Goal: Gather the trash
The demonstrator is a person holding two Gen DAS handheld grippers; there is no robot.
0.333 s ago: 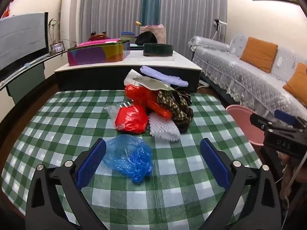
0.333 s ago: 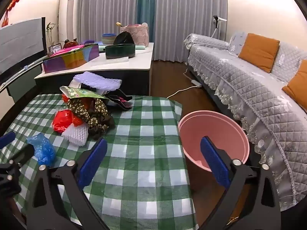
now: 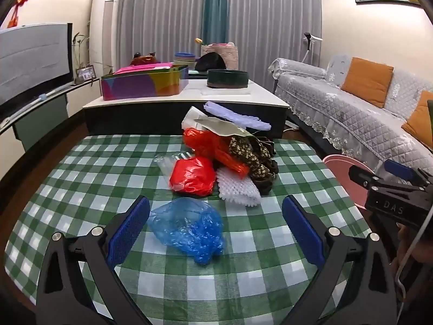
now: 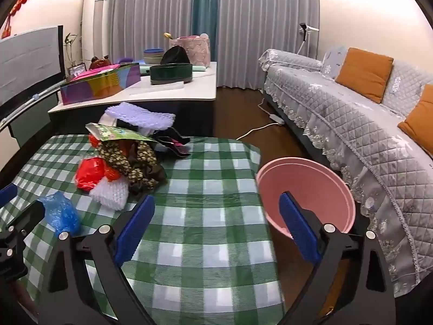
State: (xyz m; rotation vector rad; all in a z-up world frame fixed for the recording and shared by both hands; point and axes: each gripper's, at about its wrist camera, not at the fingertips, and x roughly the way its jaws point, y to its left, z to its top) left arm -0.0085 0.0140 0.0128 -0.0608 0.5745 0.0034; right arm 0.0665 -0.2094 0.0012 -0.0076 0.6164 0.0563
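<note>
Nothing looks collected: the pink bin [image 4: 305, 189] at lower right seems empty, the trash pile [image 3: 224, 159] sits mid-frame, and both the left gripper [image 3: 216, 230] and right gripper [image 4: 216, 224] gape wide, holding nothing.

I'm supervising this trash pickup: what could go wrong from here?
The crumpled blue plastic bag sits off-centre, near one pad of the open left gripper, so a close may catch only loose film and slip. The pink plastic basin stands beyond the table edge, so carried trash could drop short.

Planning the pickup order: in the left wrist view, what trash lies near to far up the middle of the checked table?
Blue plastic bag → red plastic bag → orange-red bag → pale purple foam sheet at the far edge.
</note>
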